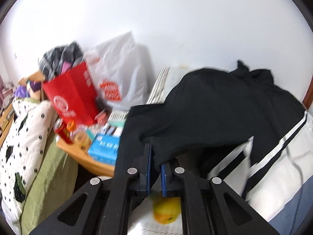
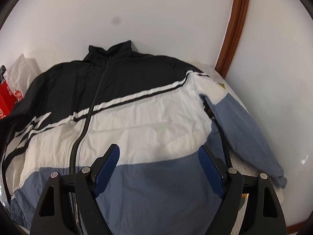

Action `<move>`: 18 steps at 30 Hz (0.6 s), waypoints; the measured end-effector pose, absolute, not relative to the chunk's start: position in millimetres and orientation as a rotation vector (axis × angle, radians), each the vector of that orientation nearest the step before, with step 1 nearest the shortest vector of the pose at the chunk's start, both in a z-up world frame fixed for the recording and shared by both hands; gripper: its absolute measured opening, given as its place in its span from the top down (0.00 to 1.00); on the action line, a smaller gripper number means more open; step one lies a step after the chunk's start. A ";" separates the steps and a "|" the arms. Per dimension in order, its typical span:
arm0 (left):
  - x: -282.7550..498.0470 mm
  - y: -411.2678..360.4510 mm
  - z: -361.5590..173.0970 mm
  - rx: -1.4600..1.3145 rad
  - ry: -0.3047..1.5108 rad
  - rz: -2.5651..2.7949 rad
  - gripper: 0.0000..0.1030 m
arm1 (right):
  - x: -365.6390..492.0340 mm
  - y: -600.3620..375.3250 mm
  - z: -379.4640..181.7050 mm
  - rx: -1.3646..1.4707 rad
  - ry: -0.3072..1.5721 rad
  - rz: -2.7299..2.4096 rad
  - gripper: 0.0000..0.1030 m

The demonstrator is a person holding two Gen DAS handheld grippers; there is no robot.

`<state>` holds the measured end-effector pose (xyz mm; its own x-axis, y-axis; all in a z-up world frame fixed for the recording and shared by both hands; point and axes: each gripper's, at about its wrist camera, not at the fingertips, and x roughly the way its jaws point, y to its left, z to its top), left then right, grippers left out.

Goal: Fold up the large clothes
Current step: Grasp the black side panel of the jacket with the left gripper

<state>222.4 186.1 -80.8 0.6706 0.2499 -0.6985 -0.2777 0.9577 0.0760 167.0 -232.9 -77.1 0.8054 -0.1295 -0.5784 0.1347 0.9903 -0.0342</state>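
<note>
A large zip jacket [image 2: 148, 117], black at the top, white in the middle and blue at the hem, lies front up on a bed with its collar [image 2: 111, 51] at the wall. Its blue sleeve [image 2: 246, 123] stretches along the right side. In the left wrist view my left gripper [image 1: 155, 153] is shut on a fold of the jacket's black sleeve cloth [image 1: 211, 107], which hangs raised from the blue pads. My right gripper [image 2: 158, 154] stands open above the jacket's white and blue front, with nothing between its fingers.
Left of the bed a wooden table [image 1: 86, 156] carries a red box [image 1: 72, 96], a white plastic bag [image 1: 121, 72], a red can [image 1: 62, 131] and a blue carton [image 1: 105, 148]. A spotted cushion [image 1: 25, 141] lies on green cloth. A wooden door frame [image 2: 234, 29] rises at right.
</note>
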 end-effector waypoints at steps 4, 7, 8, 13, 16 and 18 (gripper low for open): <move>239.9 150.6 -59.5 -0.038 0.746 0.223 0.92 | 168.1 -239.7 -71.5 -0.016 0.598 -0.128 0.20; 252.5 120.2 -50.8 -0.021 0.723 0.174 0.92 | 165.6 -249.3 -69.4 -0.010 0.580 -0.114 0.20; 259.5 103.8 -47.7 -0.009 0.713 0.143 0.92 | 165.0 -252.5 -69.4 -0.008 0.579 -0.107 0.20; 288.7 39.4 -49.4 0.008 0.725 0.014 0.92 | 165.1 -271.4 -72.9 0.002 0.577 -0.114 0.20; 303.2 1.1 -57.9 0.037 0.741 -0.035 0.92 | 165.7 -283.9 -76.9 0.013 0.578 -0.116 0.20; 311.7 -21.2 -66.7 0.069 0.758 -0.059 0.92 | 166.9 -290.8 -80.0 0.014 0.580 -0.127 0.20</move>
